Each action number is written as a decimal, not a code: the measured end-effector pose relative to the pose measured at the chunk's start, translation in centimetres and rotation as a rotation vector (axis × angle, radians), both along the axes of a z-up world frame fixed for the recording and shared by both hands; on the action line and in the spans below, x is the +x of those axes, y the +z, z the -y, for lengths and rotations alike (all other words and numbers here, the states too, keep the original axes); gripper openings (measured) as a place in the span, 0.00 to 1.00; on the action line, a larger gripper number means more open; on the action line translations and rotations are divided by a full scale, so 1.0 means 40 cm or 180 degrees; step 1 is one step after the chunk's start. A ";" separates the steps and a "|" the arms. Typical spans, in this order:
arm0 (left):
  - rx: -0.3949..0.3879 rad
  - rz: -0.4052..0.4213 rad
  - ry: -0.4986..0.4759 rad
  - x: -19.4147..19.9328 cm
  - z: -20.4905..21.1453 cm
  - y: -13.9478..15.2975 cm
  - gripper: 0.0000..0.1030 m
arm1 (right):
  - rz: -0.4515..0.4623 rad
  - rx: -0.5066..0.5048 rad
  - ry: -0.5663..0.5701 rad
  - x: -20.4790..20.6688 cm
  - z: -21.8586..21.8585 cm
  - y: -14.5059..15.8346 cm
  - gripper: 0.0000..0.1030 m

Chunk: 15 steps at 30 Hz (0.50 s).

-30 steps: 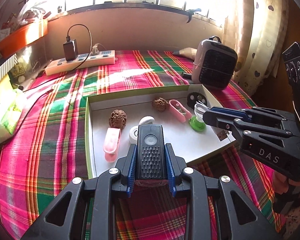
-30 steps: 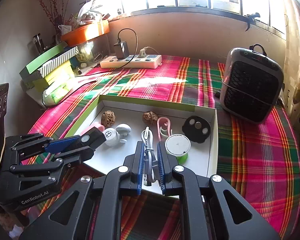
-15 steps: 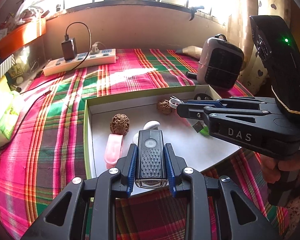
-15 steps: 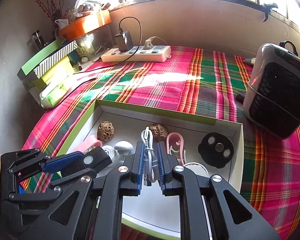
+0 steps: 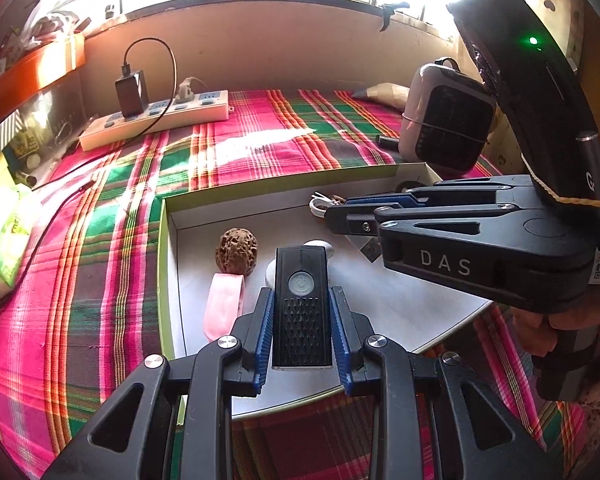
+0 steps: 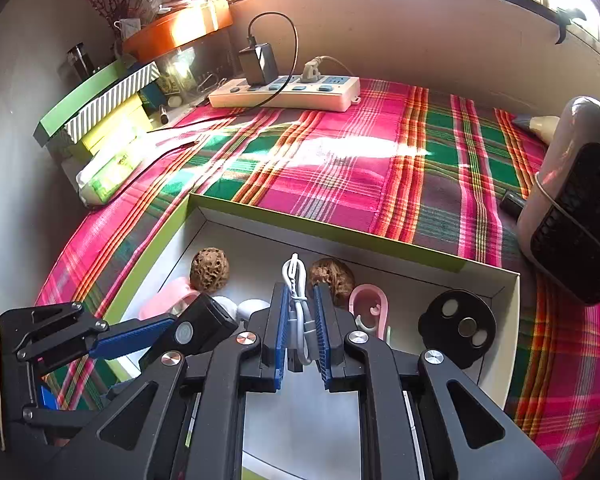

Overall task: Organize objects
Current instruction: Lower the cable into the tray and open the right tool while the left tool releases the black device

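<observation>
both grippers tilt down over the white tray (image 5: 388, 304) on the plaid desk, the left gripper (image 5: 301, 312) with fingers grasping a black bike light (image 5: 301, 300) and the right gripper (image 6: 300, 332) with fingers clenched on a coiled white cable (image 6: 298, 304). walnuts (image 6: 210, 270), a pink clip (image 6: 370, 308) and a black disc (image 6: 458, 326) crowd the tray under them, with a heater (image 6: 576, 216) just beside it.

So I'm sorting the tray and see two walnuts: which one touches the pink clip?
The walnut near the tray's left wall; the pink clip ends against it. The other walnut sits behind the right gripper's white cable.

Pink-green plaid tablecloth (image 6: 340, 168), green-rimmed box (image 6: 340, 236)
</observation>
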<state>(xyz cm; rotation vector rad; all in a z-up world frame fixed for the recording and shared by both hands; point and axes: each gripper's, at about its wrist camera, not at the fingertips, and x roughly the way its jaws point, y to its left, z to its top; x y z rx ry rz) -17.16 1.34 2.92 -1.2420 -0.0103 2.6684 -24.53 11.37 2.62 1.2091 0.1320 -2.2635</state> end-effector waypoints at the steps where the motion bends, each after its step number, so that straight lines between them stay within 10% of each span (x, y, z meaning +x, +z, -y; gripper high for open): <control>1: 0.0002 -0.0001 -0.0001 0.000 0.000 0.000 0.24 | 0.0003 0.0010 0.0016 -0.003 0.004 -0.001 0.14; 15: -0.0012 0.0083 -0.0005 -0.011 -0.006 -0.017 0.25 | 0.0034 0.0081 0.0135 -0.019 0.035 -0.017 0.14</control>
